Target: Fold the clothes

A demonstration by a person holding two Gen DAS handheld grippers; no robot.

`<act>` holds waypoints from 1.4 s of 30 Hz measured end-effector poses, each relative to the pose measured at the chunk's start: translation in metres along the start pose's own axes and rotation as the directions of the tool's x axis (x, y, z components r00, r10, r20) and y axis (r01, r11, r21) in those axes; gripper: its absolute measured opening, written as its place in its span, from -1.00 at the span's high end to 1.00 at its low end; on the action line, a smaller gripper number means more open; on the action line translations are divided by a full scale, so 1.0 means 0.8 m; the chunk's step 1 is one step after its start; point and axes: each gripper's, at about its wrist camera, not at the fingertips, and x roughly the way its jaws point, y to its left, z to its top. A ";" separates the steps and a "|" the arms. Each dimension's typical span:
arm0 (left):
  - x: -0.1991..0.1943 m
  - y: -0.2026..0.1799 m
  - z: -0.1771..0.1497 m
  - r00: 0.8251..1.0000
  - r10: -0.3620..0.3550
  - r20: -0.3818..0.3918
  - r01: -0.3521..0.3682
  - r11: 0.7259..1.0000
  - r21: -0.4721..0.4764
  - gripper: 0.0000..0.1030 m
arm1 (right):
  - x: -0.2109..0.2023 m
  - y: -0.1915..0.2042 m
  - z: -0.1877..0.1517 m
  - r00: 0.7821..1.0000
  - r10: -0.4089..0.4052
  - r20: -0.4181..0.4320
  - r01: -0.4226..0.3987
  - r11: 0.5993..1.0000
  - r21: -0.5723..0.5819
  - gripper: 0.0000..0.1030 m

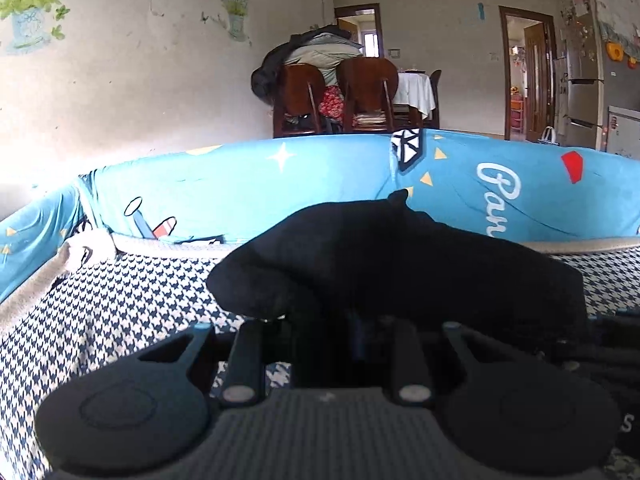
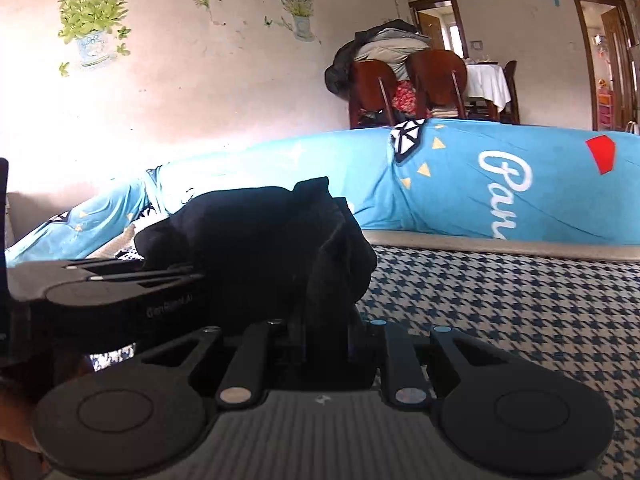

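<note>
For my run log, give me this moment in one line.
left gripper: shut on black garment | right gripper: shut on black garment | surface: houndstooth cover

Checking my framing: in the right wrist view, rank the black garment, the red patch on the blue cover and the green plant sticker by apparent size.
1. black garment, largest, though nearest the camera
2. green plant sticker
3. red patch, smallest

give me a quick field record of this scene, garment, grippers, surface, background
garment: black cloth, bunched in a mound
left gripper: fingertips buried in the cloth, apparently shut on it
right gripper: same, beside the left one
surface: houndstooth cover
behind: blue printed sofa back
background: two wooden chairs, piled clothes
</note>
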 end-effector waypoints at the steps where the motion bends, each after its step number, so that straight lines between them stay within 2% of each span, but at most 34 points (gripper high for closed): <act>1: 0.001 0.003 -0.001 1.000 0.008 0.001 -0.008 1.000 -0.002 0.59 | 0.002 0.003 0.001 1.000 0.005 0.000 -0.005 1.000 -0.004 0.64; 12: 0.020 0.038 -0.007 0.995 0.097 -0.020 -0.098 0.995 -0.030 0.59 | 0.047 0.029 -0.002 0.998 0.052 -0.029 -0.053 0.997 -0.056 0.64; 28: 0.066 0.077 -0.018 0.977 0.200 -0.074 -0.201 0.979 -0.020 0.59 | 0.113 0.055 -0.021 0.990 0.114 -0.083 -0.118 0.992 -0.044 0.64; 31: 0.075 0.079 -0.021 0.975 0.202 -0.093 -0.204 0.979 -0.008 0.59 | 0.123 0.056 -0.026 0.989 0.114 -0.097 -0.118 0.992 -0.033 0.64; 34: 0.094 0.081 -0.030 0.972 0.184 -0.145 -0.186 0.983 0.001 0.55 | 0.135 0.053 -0.034 0.987 0.103 -0.123 -0.105 0.994 -0.014 0.64; 36: 0.111 0.086 -0.039 0.966 0.161 -0.200 -0.169 0.985 -0.022 0.51 | 0.146 0.050 -0.040 0.981 0.093 -0.171 -0.096 0.995 -0.011 0.57; 38: 0.119 0.096 -0.046 0.962 0.147 -0.228 -0.165 0.984 -0.062 0.32 | 0.153 0.041 -0.045 0.975 0.070 -0.211 -0.071 0.997 0.003 0.54; 39: 0.121 0.101 -0.049 0.962 0.143 -0.234 -0.166 0.983 -0.079 0.29 | 0.154 0.036 -0.046 0.974 0.059 -0.220 -0.057 0.998 0.017 0.38; 42: 0.116 0.115 -0.043 0.963 0.120 -0.239 -0.155 0.979 -0.131 0.23 | 0.149 0.026 -0.041 0.975 0.022 -0.220 -0.017 1.000 0.024 0.24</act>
